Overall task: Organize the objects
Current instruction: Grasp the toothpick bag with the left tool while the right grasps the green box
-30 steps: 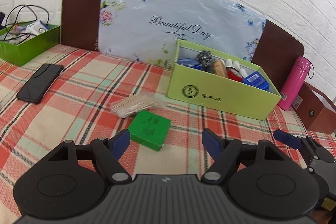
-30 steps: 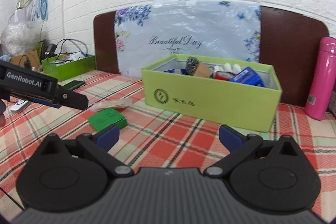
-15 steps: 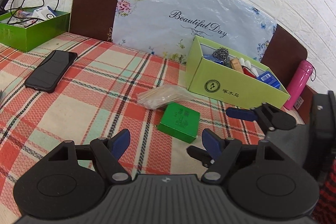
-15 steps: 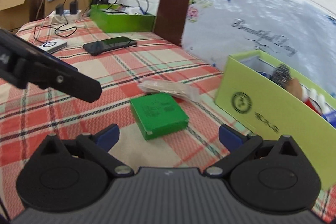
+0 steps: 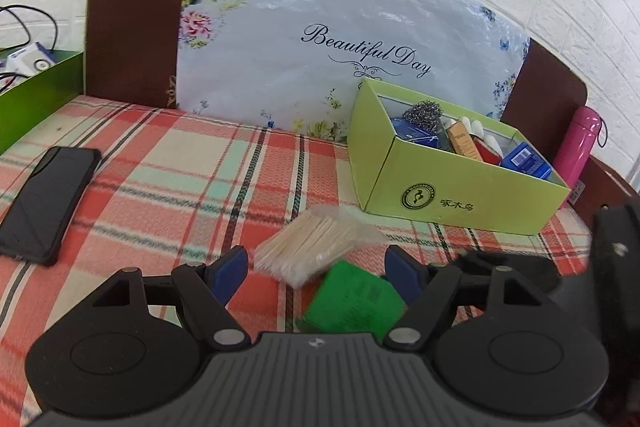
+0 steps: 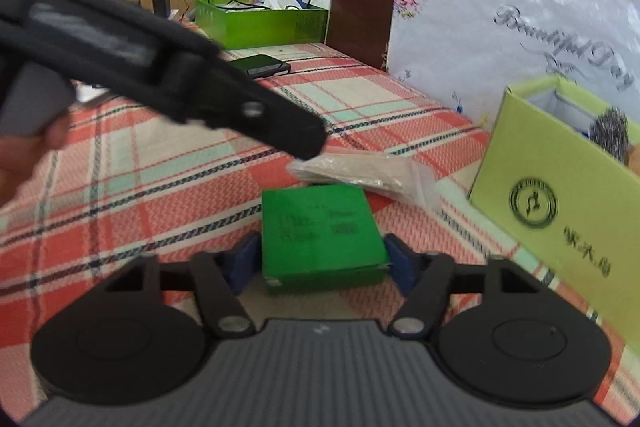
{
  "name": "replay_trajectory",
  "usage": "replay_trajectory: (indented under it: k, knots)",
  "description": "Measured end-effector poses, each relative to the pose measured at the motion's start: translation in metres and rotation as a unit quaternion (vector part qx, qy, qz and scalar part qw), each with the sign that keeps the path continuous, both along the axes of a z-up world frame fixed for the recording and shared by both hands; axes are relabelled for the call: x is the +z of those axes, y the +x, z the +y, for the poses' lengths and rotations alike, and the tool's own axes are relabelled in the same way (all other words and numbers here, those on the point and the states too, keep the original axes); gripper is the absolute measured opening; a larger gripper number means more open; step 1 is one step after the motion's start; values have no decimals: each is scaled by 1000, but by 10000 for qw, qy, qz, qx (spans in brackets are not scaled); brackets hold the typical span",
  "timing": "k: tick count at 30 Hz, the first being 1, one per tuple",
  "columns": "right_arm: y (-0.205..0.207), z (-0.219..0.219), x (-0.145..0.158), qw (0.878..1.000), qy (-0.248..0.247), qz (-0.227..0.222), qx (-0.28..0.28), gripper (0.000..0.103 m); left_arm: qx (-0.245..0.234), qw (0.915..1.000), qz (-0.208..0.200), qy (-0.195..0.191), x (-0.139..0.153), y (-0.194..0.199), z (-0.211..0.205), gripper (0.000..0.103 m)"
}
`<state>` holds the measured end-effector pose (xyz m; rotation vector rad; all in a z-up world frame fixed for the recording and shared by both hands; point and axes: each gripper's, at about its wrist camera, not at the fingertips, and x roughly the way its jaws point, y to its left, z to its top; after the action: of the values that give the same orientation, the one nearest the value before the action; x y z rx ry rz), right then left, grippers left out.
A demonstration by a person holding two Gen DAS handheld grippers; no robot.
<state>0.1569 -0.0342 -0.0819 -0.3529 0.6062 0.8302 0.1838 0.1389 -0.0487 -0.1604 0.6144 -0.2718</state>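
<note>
Right gripper [image 6: 320, 261] straddles small green box [image 6: 320, 227] on plaid cloth [image 6: 168, 163], jaws apart, pads flanking box sides. Judged step: squeeze squarely, lift clear of toothpick bag [image 6: 360, 175] just behind, carry to lime storage box [image 6: 560, 195]. Left gripper [image 5: 316, 273] hovers nearby, jaws apart, empty. Box flat, square, glossy, dark print on lid.

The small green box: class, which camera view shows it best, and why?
The right wrist view: the small green box lies whole and central between the open right tongs. The left wrist view shows it blurred, partly hidden behind the left tongs.
</note>
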Motion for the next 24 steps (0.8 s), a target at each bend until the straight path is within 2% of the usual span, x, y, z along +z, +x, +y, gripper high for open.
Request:
replay_trajectory:
  k: [3,8,12,15,20,24]
  knots:
    - [-12,-10,0,9994,-11,-87,-320,63,-45,9999,27,102,-6,20,-7,78]
    - [-37,-39,1,9962,182,27,-850,63,-187,9993,250,191,-17,46,-20,78]
    - [-59,-62,5,9912,280,73,-1290,63,-171,9975,428,532,-27,56,-29,78]
    - [-71,-81,7,9854,314,114,-1667,63,-145,9983,412,397,-28,51,-28,69]
    - [-82,-106,9,9698,457,213,-2387,63,-23,9978,370,549,-30,38,-34,53]
    - [-98,-123,6,9608,432,138,-2733,63,95,9979,480,419,-28,24,-39,36]
